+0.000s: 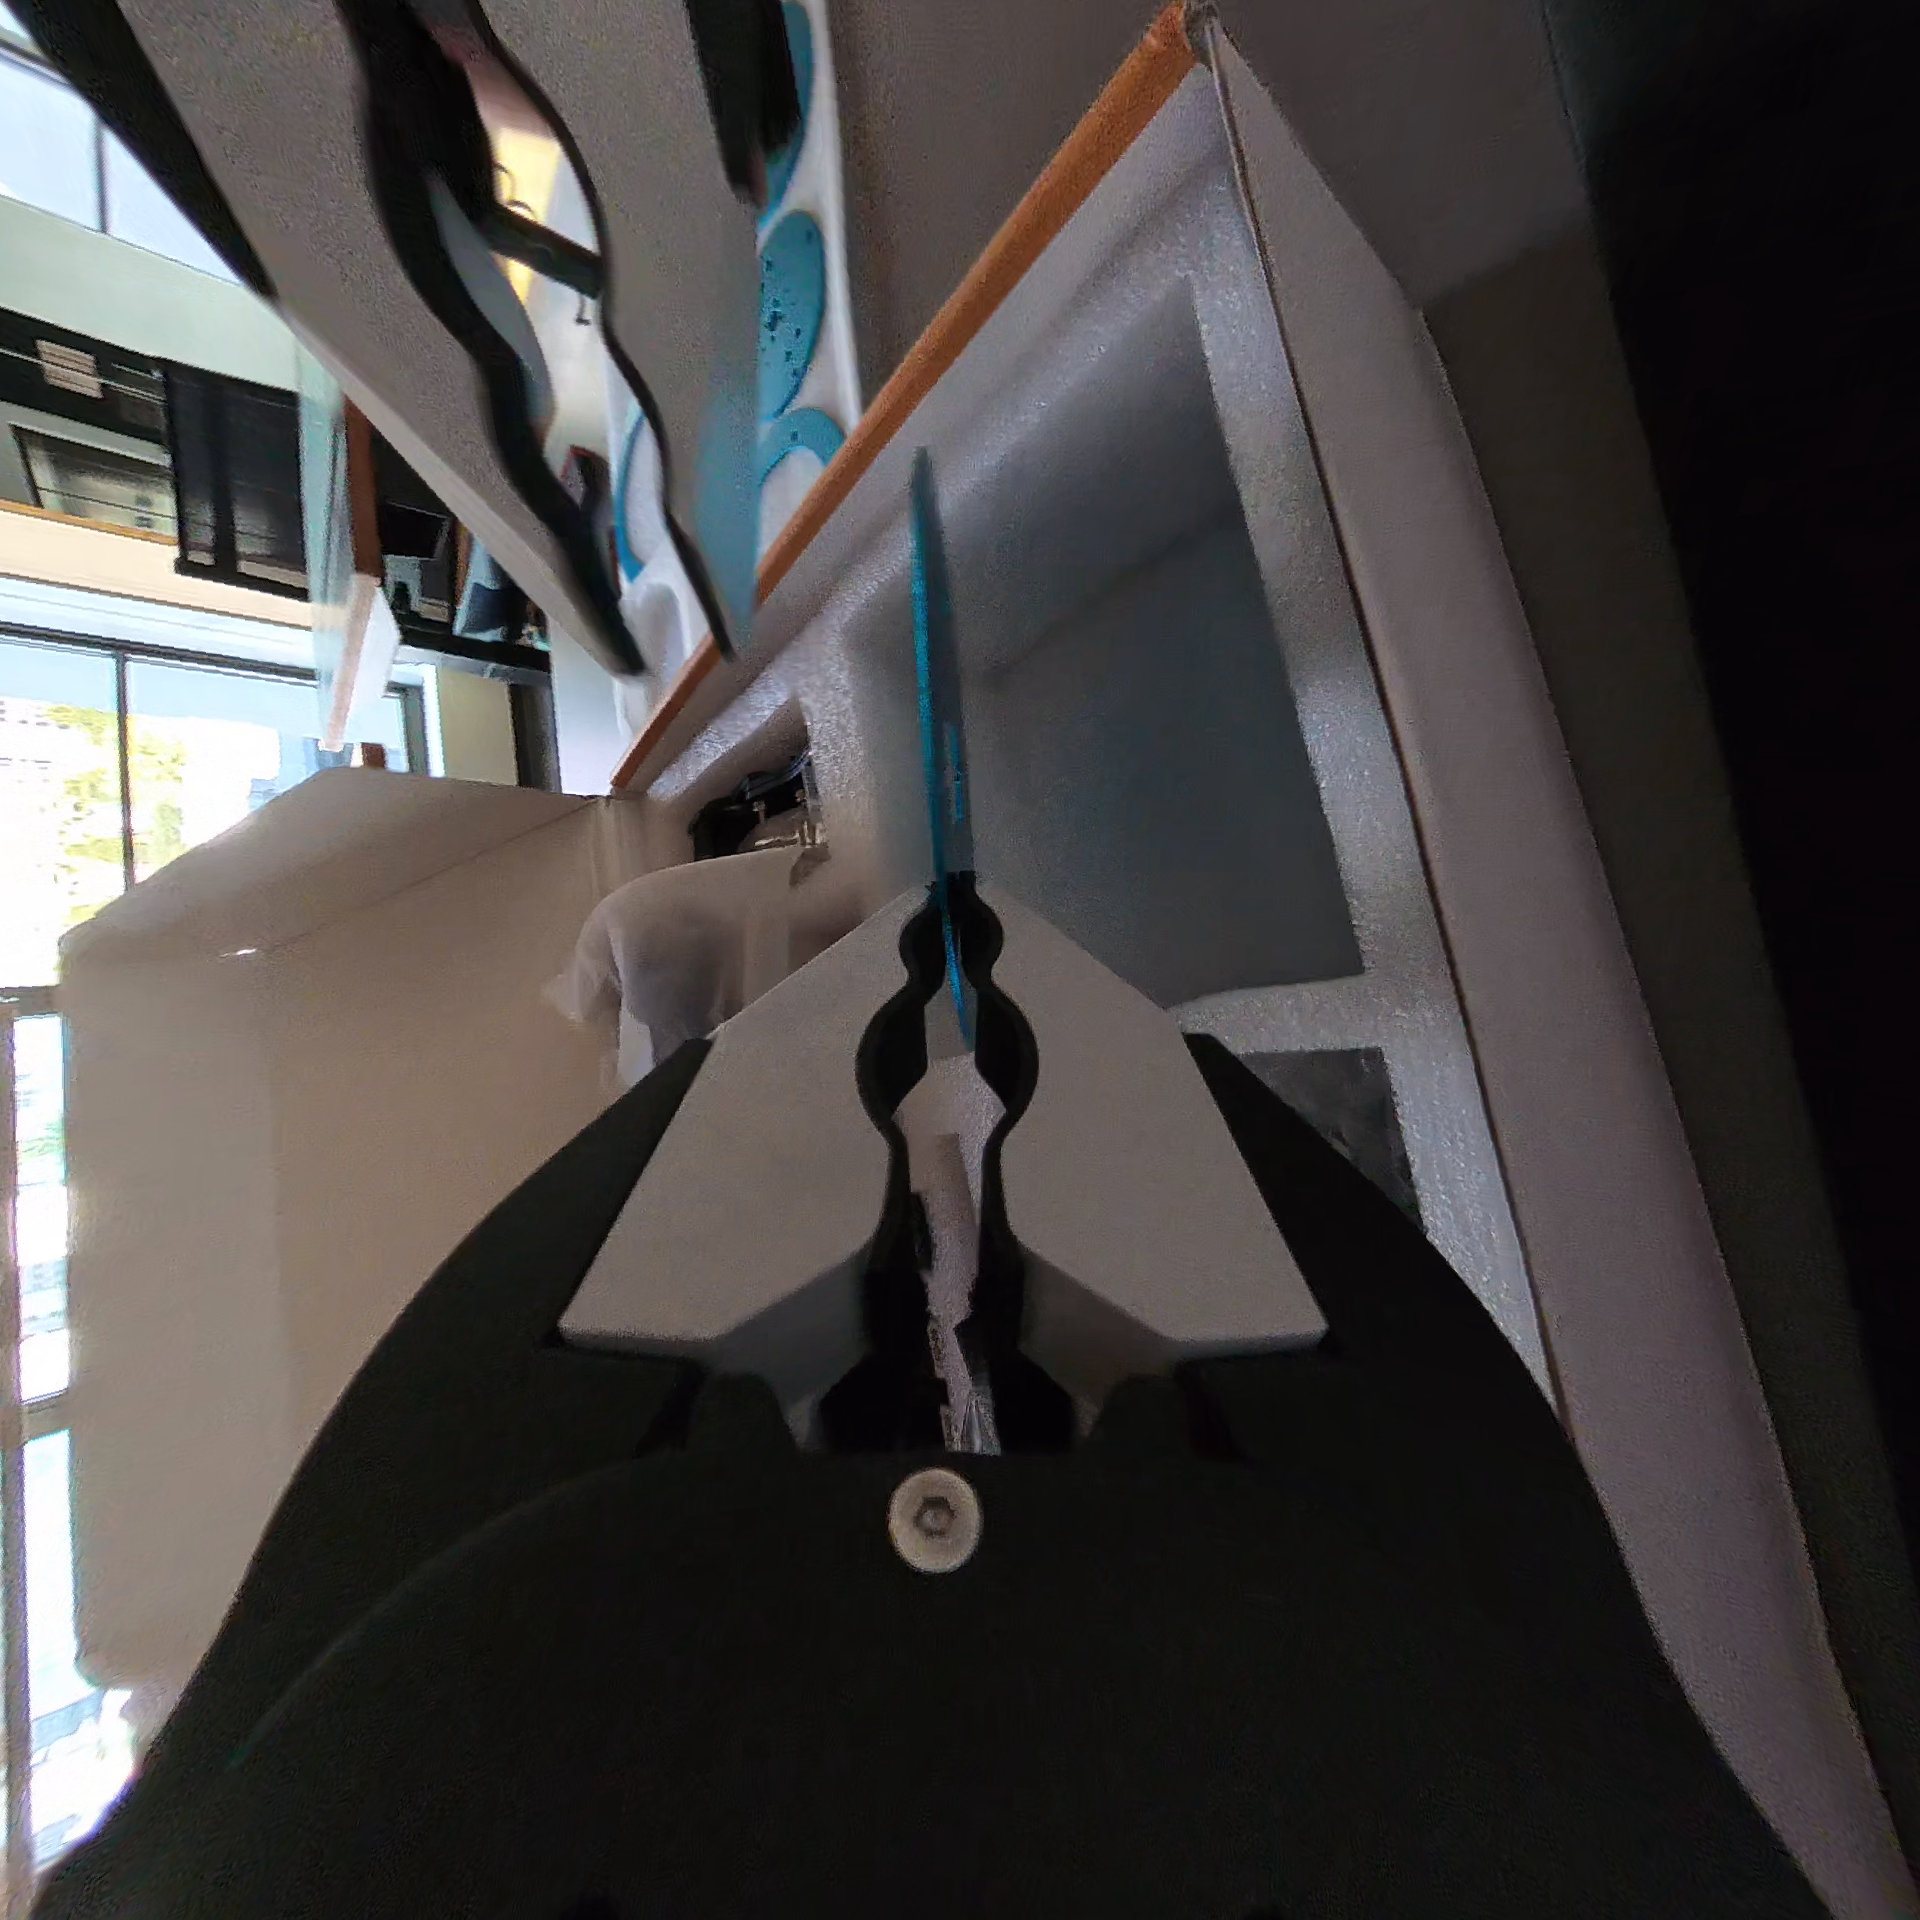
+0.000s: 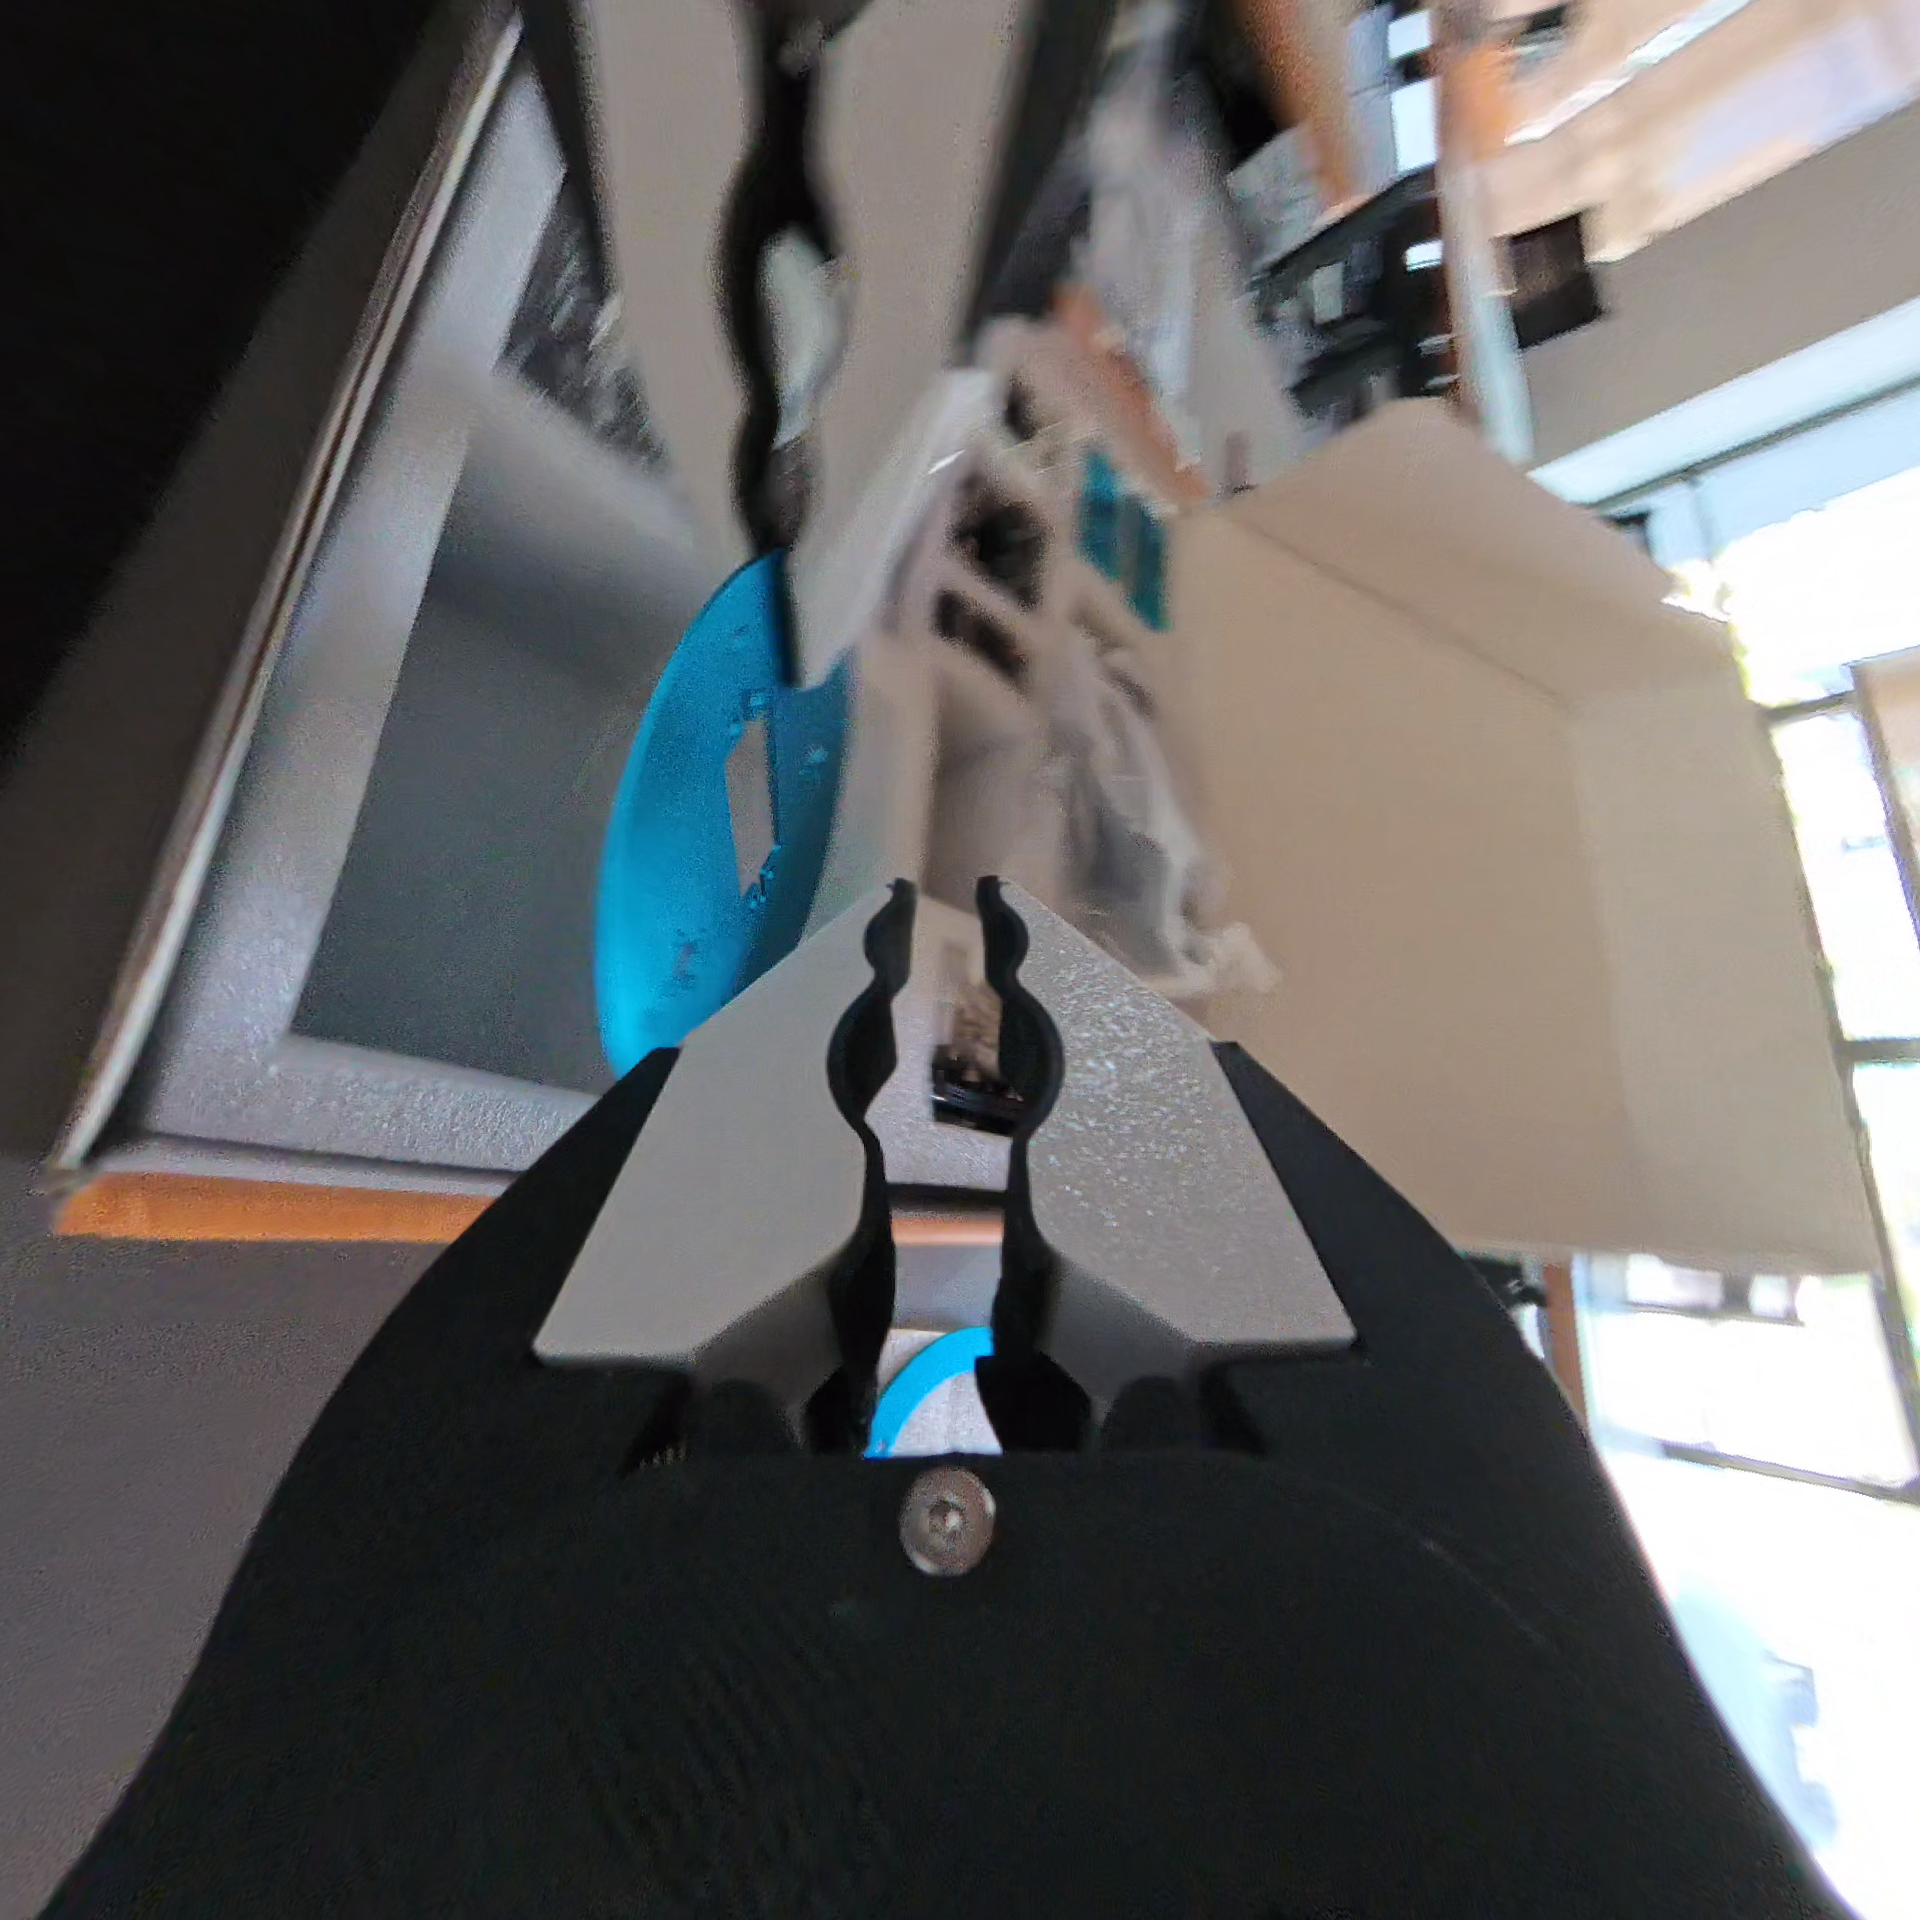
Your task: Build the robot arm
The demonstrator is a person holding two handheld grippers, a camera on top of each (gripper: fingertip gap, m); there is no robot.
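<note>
My left gripper (image 1: 948,894) is shut on a thin blue plate (image 1: 940,675), seen edge-on. The plate stands up from the pads in front of a recess in a white foam insert (image 1: 1143,623). In the right wrist view the same plate (image 2: 686,831) shows as a blue disc with a rectangular cut-out, and the left gripper (image 2: 779,566) grips its top edge. My right gripper (image 2: 940,888) is open a little with nothing between its pads, just right of the disc. It also shows blurred in the left wrist view (image 1: 681,649), apart from the plate.
The foam insert (image 2: 416,727) lies in a white box by an orange table edge (image 2: 260,1210). A pale cardboard box flap (image 2: 1403,883) and a white wrapped bundle (image 1: 675,956) lie beyond. More blue parts (image 1: 795,270) lie on a white sheet. Windows are behind. The gap from one gripper's tips to the other's is roughly 6 cm.
</note>
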